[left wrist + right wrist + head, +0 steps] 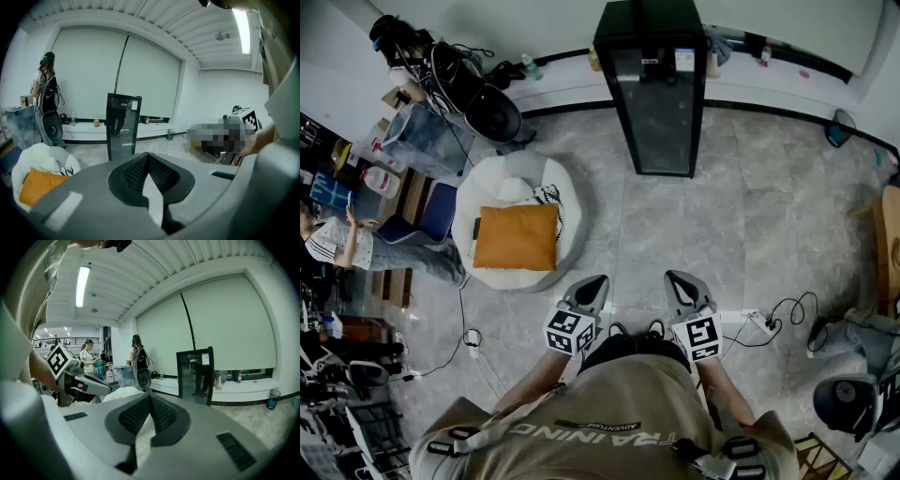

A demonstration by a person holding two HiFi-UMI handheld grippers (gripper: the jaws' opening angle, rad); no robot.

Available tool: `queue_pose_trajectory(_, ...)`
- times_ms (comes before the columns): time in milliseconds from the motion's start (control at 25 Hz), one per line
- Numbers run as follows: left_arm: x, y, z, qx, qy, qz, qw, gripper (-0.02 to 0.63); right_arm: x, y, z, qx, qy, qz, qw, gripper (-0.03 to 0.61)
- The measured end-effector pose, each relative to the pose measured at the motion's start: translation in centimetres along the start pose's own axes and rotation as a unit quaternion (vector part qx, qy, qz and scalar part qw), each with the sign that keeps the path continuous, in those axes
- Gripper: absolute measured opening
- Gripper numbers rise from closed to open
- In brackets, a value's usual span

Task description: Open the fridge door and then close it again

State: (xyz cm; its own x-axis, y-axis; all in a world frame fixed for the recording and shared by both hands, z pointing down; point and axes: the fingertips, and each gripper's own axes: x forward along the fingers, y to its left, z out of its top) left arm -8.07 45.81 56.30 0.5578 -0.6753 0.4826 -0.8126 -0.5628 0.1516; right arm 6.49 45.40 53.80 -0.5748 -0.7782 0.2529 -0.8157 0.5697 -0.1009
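The fridge (pixel 654 94) is a tall black cabinet with a glass door. It stands by the far wall with the door closed, and it also shows ahead in the left gripper view (pixel 123 126) and the right gripper view (pixel 196 373). My left gripper (pixel 591 287) and right gripper (pixel 678 281) are held close to my body, side by side, well short of the fridge. Both point toward it. In each gripper view the jaws meet at the tip with nothing between them: left gripper (pixel 149 157), right gripper (pixel 149 398).
A white beanbag (pixel 502 192) with an orange cushion (pixel 517 236) lies on the floor left of the grippers. A person (pixel 337 246) sits at the far left beside cluttered gear. Cables and a power strip (pixel 764 323) lie to the right. A small bin (pixel 839 127) stands by the wall.
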Motion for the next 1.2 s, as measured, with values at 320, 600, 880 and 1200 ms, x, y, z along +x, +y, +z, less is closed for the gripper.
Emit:
queue_pose_trajectory(320, 2.5, 2.1, 0.6, -0.014, 0.004, 0.006, 0.9999, 0.000, 4.0, -2.9, 0.8, -0.008, -0.002, 0.004, 1.000, -0.005)
queue_pose_trajectory(600, 3.1, 6.7, 0.4, -0.036, -0.009, 0.019, 0.9991, 0.000, 7.5, -2.1, 1.6, -0.025, -0.001, 0.001, 1.000, -0.005)
queue_pose_trajectory(880, 3.9, 11.8, 4.1, -0.031, -0.048, -0.003, 0.9984, 0.000, 11.2, -1.3, 6.4, -0.049, 0.000, -0.033, 0.998, -0.005)
queue_pose_trajectory(1200, 5.6, 17.4, 7.2, -0.029, -0.071, -0.042, 0.9962, 0.000, 17.4, -0.9, 12.0, -0.073, -0.012, -0.073, 0.995, -0.005)
